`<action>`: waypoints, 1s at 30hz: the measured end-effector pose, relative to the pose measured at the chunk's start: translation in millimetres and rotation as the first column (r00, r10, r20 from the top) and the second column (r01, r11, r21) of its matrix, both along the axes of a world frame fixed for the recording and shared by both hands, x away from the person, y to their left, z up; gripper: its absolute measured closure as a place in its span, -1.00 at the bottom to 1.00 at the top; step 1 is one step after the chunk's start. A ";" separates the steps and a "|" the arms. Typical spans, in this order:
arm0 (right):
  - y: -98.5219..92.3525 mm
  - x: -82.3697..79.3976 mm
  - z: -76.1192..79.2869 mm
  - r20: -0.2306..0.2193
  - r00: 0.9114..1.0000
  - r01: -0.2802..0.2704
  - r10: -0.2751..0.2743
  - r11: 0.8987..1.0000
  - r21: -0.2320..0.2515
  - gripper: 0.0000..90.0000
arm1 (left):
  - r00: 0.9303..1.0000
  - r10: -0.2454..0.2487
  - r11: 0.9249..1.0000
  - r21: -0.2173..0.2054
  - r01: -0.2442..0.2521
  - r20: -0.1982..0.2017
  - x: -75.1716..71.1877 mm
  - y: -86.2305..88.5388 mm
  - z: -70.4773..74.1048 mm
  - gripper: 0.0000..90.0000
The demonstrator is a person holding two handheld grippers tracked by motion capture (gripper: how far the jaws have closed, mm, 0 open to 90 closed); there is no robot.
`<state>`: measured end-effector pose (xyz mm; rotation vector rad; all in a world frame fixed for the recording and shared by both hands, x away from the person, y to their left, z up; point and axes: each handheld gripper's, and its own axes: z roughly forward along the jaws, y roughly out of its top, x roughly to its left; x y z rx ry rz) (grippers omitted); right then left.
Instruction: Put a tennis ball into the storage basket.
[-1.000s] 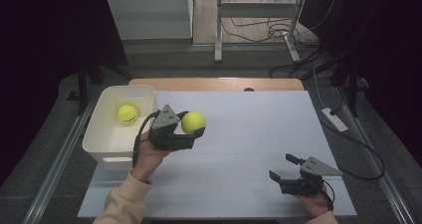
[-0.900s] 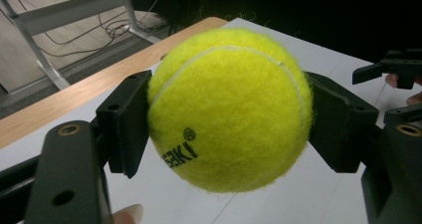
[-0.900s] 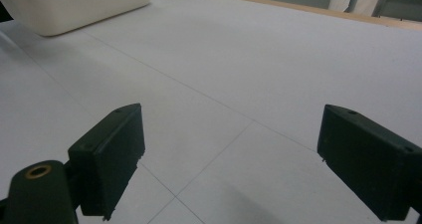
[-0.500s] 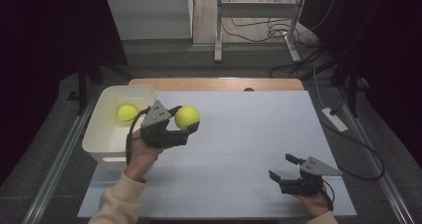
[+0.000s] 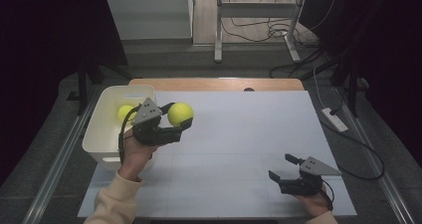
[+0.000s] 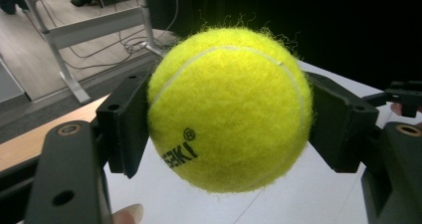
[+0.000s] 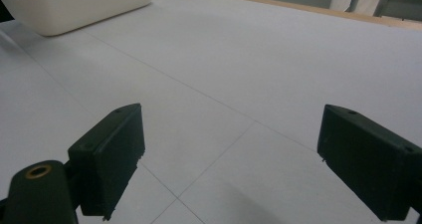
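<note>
Your left gripper (image 5: pixel 182 120) has the tennis ball (image 5: pixel 180 113) clamped tight, white bin (image 5: pixel 102 134) just behind it; your right gripper (image 5: pixel 284 169) sits wide open.

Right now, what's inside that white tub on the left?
One yellow tennis ball lies in the white tub. The left gripper, shut on a second ball, covers part of the tub's inside.

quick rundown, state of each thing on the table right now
left gripper: shut on the held tennis ball, off the table
second tennis ball: lying in the white bin
white bin: open-topped, upright
right gripper: open, nothing between its jaws, low over the table
</note>
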<state>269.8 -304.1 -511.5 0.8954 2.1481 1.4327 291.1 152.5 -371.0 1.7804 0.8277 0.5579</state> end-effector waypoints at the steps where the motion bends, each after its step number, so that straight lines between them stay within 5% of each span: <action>1: 0.2 0.0 -0.1 0.003 1.000 0.000 0.000 1.000 0.000 -0.75 | 1.000 0.006 1.000 -0.002 -0.006 -0.002 0.0 1.0 0.9 -0.41; 16: 0.4 -0.6 0.7 0.005 1.000 0.005 -0.005 1.000 0.004 -0.75 | 0.997 0.077 0.996 -0.035 -0.078 -0.020 5.5 27.2 10.7 -0.41; 30: 0.9 -0.2 0.3 0.003 1.000 0.000 0.000 1.000 0.002 -0.75 | 0.986 0.161 0.985 -0.053 -0.163 -0.032 10.5 57.4 16.5 -0.41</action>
